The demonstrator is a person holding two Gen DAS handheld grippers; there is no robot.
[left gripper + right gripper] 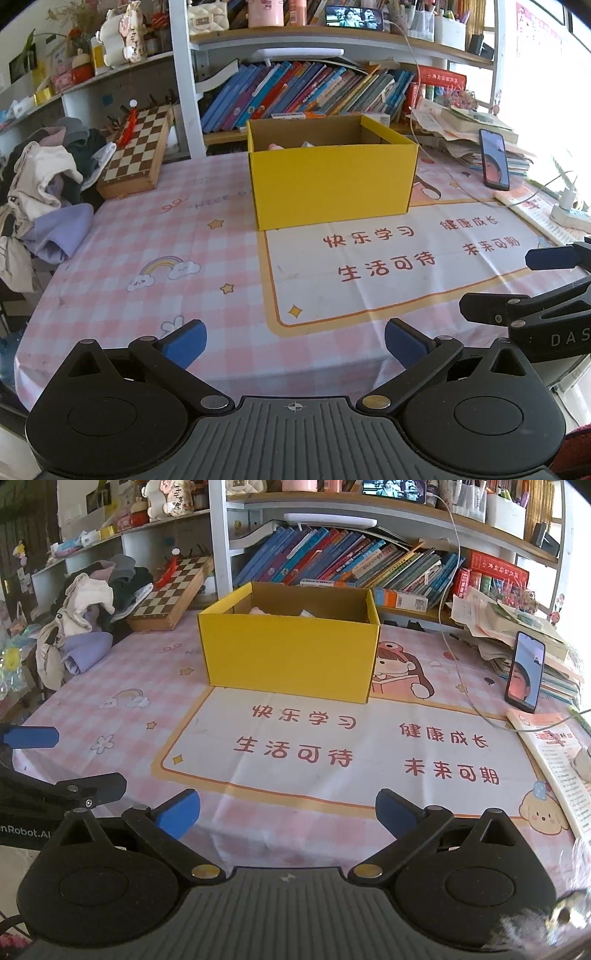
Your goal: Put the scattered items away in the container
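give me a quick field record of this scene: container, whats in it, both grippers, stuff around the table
container: yellow box, open top, upright on the tablecloth
contents: pale items just visible above the rim, unclear what
left gripper: open, empty
right gripper: open, empty
left side: chessboard, clothes pile
right side: phone propped upright, papers

A broad stretch of bare worktop (295,746) was left open between the near edge and the yellow box (291,657), whose top was unobstructed. Passage was hemmed on the left by piled clothes (48,184) and a chessboard (136,147), on the right by a propped phone (526,672), a cable (476,705) and stacked papers (517,627).
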